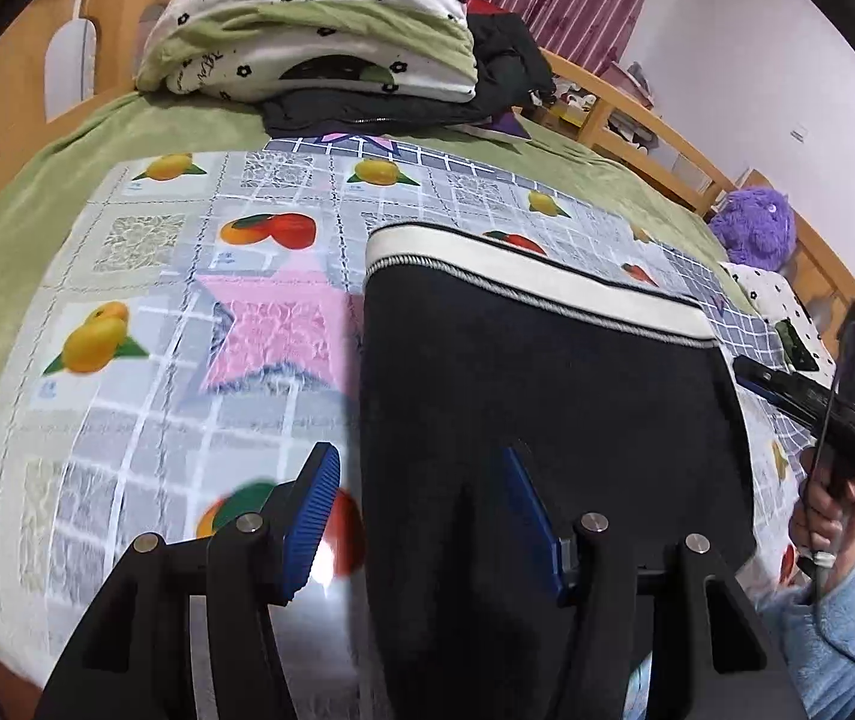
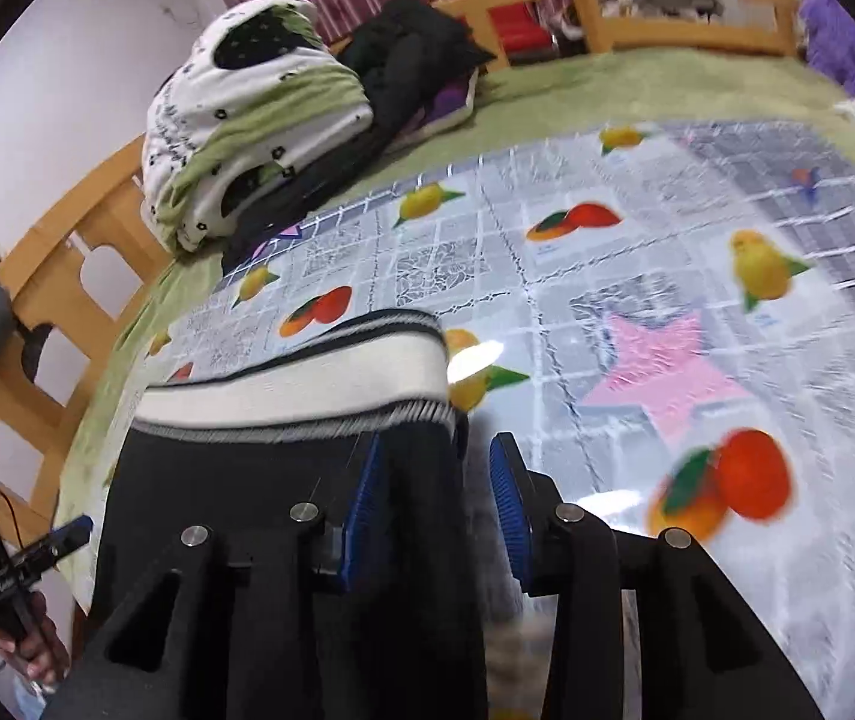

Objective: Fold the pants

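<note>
Black pants (image 1: pixel 547 390) with a white waistband (image 1: pixel 535 276) lie flat on a fruit-patterned plastic sheet (image 1: pixel 157 312), waistband at the far end. My left gripper (image 1: pixel 421 480) hovers over their left edge, jaws wide apart, one blue pad above the sheet and the other above the black cloth. In the right wrist view the same pants (image 2: pixel 247 510) show their right edge under my right gripper (image 2: pixel 436 480). Its jaws stand apart with a gap on both sides of the cloth edge, and neither pad presses on it.
A folded floral quilt (image 1: pixel 307 18) and dark clothes (image 1: pixel 517 60) are piled at the far end of the green bedsheet (image 1: pixel 19 180). A purple plush toy (image 1: pixel 757 228) sits by the wooden bed rail (image 1: pixel 655 126). A hand (image 1: pixel 829 504) in a light-blue sleeve holds the other gripper's handle.
</note>
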